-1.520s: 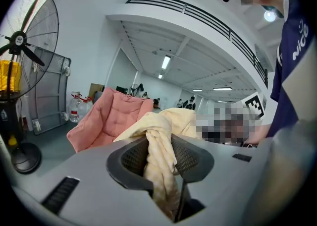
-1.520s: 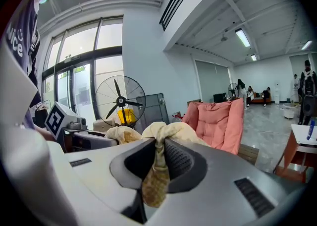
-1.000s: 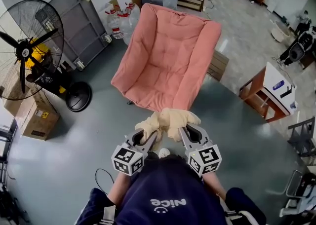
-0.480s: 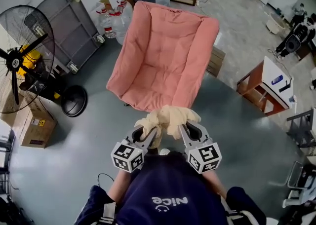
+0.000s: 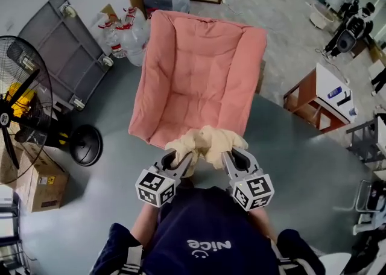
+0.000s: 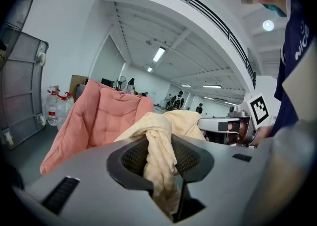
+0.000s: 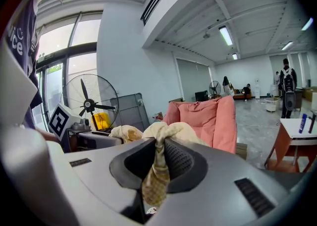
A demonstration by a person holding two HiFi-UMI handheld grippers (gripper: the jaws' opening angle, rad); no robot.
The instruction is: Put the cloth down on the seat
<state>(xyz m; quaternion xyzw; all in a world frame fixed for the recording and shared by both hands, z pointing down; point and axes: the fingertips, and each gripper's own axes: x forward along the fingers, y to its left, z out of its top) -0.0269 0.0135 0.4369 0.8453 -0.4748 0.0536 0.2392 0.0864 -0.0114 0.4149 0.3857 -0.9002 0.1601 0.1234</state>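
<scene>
A pale yellow cloth (image 5: 206,143) hangs bunched between my two grippers, right at the front edge of the pink cushioned seat (image 5: 196,75). My left gripper (image 5: 178,161) is shut on the cloth's left end, a twisted fold (image 6: 157,158) pinched between its jaws. My right gripper (image 5: 229,160) is shut on the right end, a thin strip (image 7: 157,173) running down between its jaws. The pink seat (image 6: 101,118) stands just ahead in the left gripper view and the same seat (image 7: 205,118) shows behind the cloth in the right gripper view.
A standing black fan (image 5: 24,111) and cardboard box (image 5: 37,183) are at the left. A grey flat cart (image 5: 60,56) leans behind, with water bottles (image 5: 123,32) next to it. A wooden side table (image 5: 322,102) stands at the right. People stand far back in the hall.
Both grippers and the cloth have moved forward to the seat's front edge. The seat now lies closer, and the fan has slid toward the left edge of the head view.
</scene>
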